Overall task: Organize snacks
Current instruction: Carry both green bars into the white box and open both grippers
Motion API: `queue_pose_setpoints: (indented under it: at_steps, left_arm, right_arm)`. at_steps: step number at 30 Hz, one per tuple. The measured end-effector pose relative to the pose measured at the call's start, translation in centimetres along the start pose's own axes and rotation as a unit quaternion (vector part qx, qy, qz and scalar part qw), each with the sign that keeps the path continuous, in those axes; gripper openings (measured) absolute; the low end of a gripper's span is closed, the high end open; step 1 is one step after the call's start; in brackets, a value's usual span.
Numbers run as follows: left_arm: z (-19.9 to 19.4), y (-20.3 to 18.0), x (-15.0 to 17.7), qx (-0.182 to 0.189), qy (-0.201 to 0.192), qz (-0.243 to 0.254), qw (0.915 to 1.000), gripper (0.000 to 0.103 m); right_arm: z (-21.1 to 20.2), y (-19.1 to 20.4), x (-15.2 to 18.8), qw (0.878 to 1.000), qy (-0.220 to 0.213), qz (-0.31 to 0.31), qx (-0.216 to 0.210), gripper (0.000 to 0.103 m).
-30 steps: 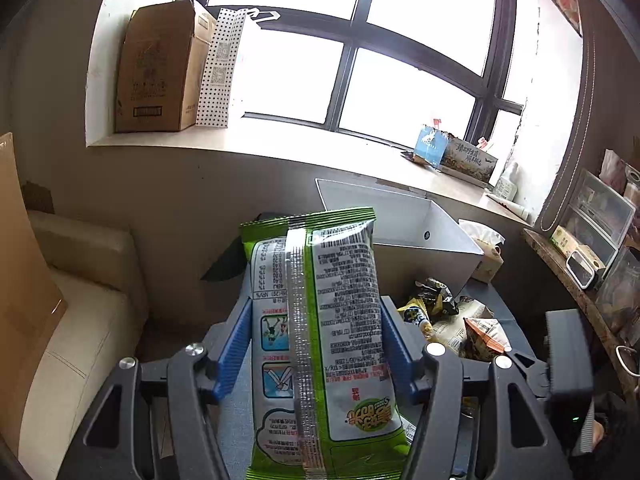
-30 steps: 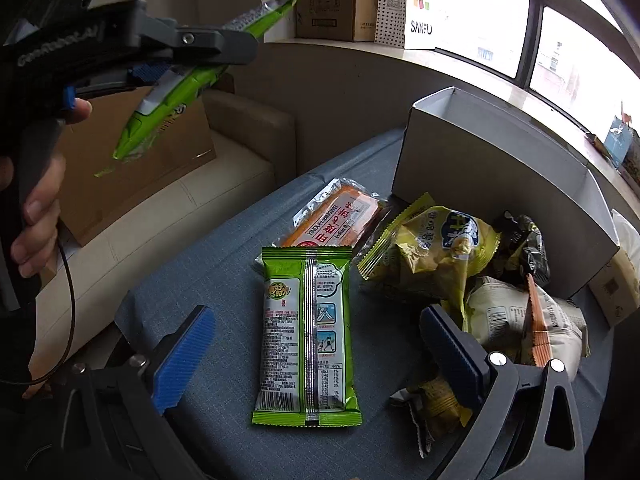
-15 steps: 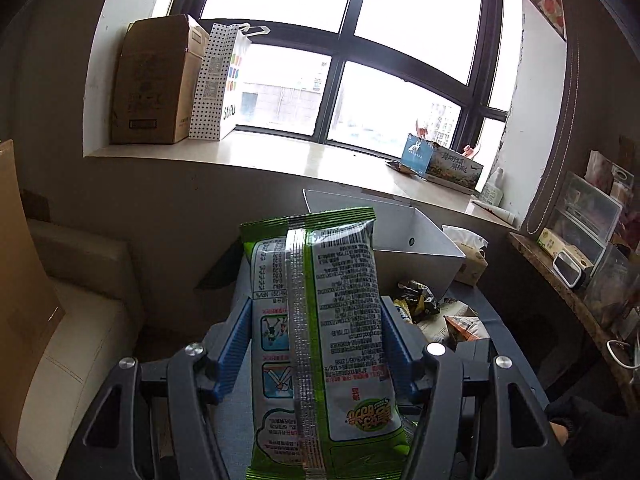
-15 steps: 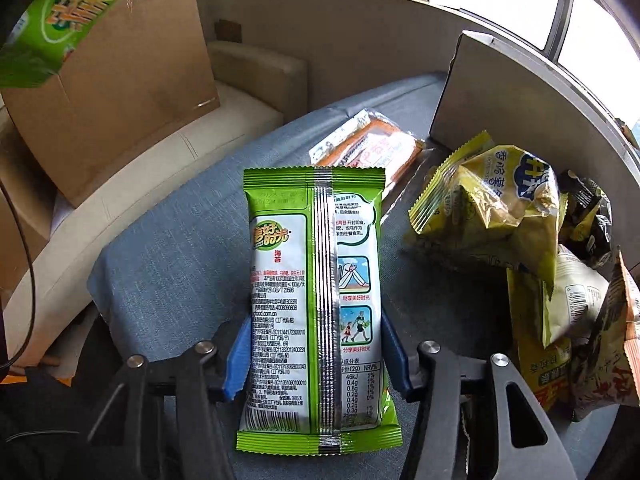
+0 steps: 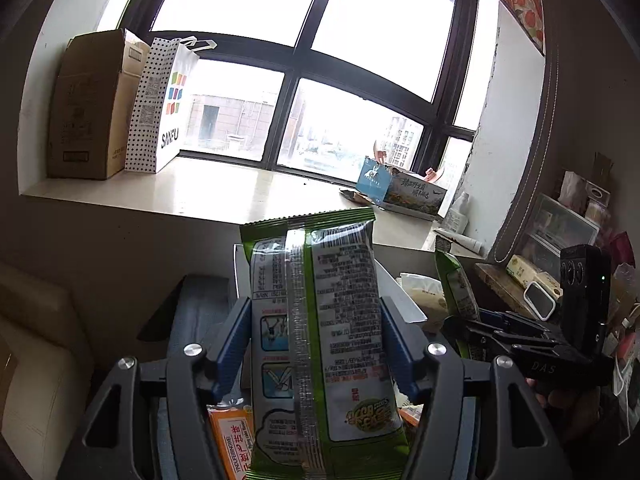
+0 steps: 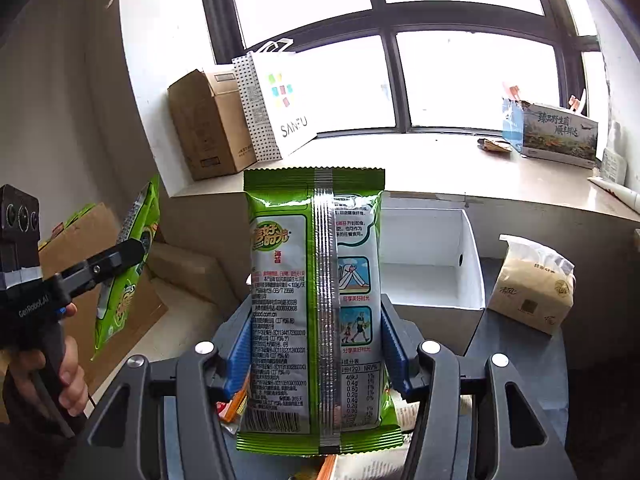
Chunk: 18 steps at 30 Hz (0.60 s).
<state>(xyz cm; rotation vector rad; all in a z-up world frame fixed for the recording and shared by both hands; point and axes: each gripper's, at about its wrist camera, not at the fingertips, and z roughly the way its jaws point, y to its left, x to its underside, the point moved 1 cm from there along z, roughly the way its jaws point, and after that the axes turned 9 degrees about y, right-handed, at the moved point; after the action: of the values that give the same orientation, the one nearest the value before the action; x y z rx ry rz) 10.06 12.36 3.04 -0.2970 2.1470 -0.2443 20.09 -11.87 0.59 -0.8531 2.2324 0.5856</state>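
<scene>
Window (image 6: 460,40) with dark frame above a pale sill (image 6: 400,160); on the sill, a cardboard box (image 6: 208,124), a dotted white paper bag (image 6: 276,104) beside it, and a printed carton (image 6: 560,132) well apart to the right. Below the sill, an open white box (image 6: 432,256) stands on the blue-grey surface (image 6: 516,344), with a tissue pack (image 6: 532,284) just beside it. Right claw (image 6: 316,344): blue pads clenched on the sides of a green seaweed snack packet (image 6: 316,300), held upright, back seam facing the camera, in front of the white box; its jaws have just been closing onto this packet. Left claw (image 5: 316,344): clenched likewise on a second green snack packet (image 5: 320,320), lifted above an orange snack packet (image 5: 232,440) lying on the surface
</scene>
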Motion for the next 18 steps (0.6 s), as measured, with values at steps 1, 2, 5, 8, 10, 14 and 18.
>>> queue_pose_setpoints:
  at_steps: [1,2,5,8,10,14,18]
  left_arm:
    - [1.9,-0.2,-1.3,0.0,0.01,-0.001,1.0,0.067]
    - [3.6,-0.4,-2.3,0.001,0.017,-0.001,0.9999,0.067]
    - [9.2,-0.8,-4.9,0.001,0.041,0.01,0.9991,0.067]
    - [13.8,-0.4,-5.9,-0.009,0.077,0.0,0.997,0.067]
    - [15.9,0.1,-6.1,-0.013,0.091,-0.006,0.9957,0.069]
    - [17.9,1.0,-6.3,-0.043,0.095,-0.003,0.9946,0.092]
    - [17.3,2.3,-6.2,-0.044,0.094,-0.008,0.9945,0.103]
  right_arm:
    - [0.7,-1.2,-1.4,1.0,0.0,0.01,0.009,0.06]
    - [1.6,-2.2,-2.6,1.0,0.002,0.017,0.022,0.06]
    - [5.3,-5.0,-6.0,0.998,0.027,0.045,0.034,0.06]
    - [9.0,-6.9,-7.9,0.996,0.06,0.062,0.027,0.061]
    - [10.3,-7.2,-8.7,0.995,0.071,0.056,0.04,0.063]
    - [12.1,-8.3,-9.8,0.993,0.082,0.072,0.039,0.075]
    - [11.9,-9.3,-9.8,0.992,0.067,0.105,0.033,0.103]
